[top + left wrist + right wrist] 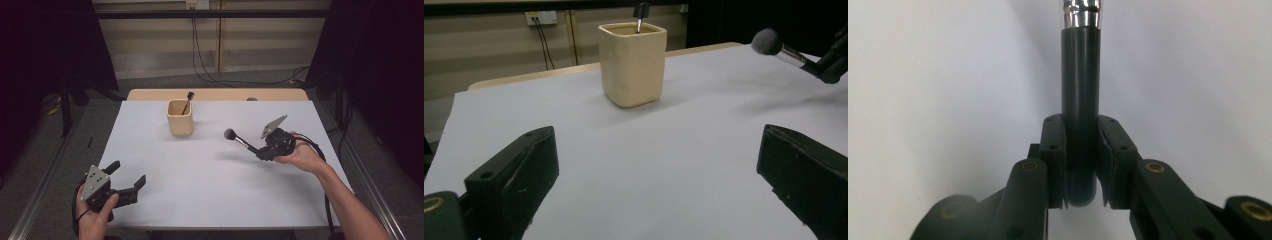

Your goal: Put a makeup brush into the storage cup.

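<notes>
A: White tabletop [200, 190]; cup [180, 118] at back. Brush?
B: Brush [239, 139]: light, stiff, slick; aloft right of cup, handle-end pinched in right tool [1081, 165]. Left tool [126, 178] wide, empty.

Cup [180, 117] far-centre on table [210, 190]; brush [239, 139] to its right.

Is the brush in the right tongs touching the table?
Apart. The high view shows the brush held in the right tongs, its shadow cast separately on the table.
</notes>
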`<control>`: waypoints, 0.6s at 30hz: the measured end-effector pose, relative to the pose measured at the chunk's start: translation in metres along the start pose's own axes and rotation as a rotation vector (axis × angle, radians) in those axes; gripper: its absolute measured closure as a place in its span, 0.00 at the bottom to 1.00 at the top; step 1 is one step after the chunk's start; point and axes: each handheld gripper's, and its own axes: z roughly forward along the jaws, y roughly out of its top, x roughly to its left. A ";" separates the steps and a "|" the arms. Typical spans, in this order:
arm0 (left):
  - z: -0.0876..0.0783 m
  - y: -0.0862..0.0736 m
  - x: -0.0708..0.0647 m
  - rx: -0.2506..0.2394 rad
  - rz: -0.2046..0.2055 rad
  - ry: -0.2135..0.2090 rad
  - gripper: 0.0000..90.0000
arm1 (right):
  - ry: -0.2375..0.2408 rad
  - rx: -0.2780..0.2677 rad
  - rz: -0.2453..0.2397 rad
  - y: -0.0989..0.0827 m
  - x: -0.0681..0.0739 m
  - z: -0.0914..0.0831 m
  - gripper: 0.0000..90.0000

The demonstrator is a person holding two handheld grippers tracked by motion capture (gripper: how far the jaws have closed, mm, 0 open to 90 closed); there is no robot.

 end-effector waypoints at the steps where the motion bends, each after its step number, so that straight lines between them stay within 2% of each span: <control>1: 0.000 0.000 0.000 -0.002 -0.003 0.002 0.04 | -0.008 -0.016 0.014 -0.001 0.000 -0.001 0.84; 8: 0.000 0.000 0.001 -0.001 -0.004 0.001 0.04 | -0.069 -0.123 0.069 -0.005 -0.001 -0.002 0.84; 12: 0.001 0.000 0.001 0.000 -0.002 0.001 0.04 | -0.056 -0.161 0.099 -0.008 -0.002 -0.001 0.84; 18: 0.000 0.000 0.001 -0.002 -0.006 0.003 0.04 | -0.068 -0.238 0.160 -0.014 -0.004 0.001 0.84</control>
